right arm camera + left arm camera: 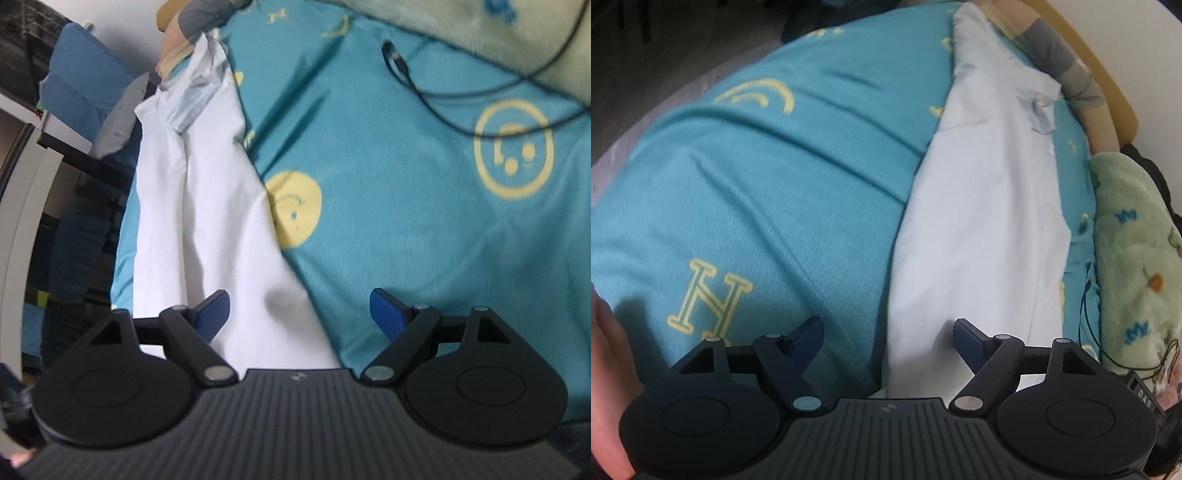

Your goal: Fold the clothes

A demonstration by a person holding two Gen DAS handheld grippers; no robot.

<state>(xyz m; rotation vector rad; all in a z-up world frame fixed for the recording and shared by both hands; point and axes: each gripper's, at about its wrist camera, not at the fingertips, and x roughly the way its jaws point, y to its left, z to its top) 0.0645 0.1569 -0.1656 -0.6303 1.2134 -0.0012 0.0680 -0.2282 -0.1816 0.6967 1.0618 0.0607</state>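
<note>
A white garment [982, 206] lies stretched out lengthwise on a teal bedspread [768, 177], its collar end with a grey label far from me. My left gripper [888, 334] is open just above the garment's near edge, its blue fingertips [966, 338] empty. In the right wrist view the same white garment [207, 229] runs along the bed's left side on the teal bedspread [406, 221]. My right gripper [299, 310] is open over the garment's near end, holding nothing.
A green fleece blanket [1137, 266] lies on the right with a thin black cable [1087, 306] beside it. The black cable [436, 88] also crosses the bedspread in the right wrist view. A patchwork pillow [1060, 51] sits by the headboard. A blue chair [81, 96] stands beyond the bed.
</note>
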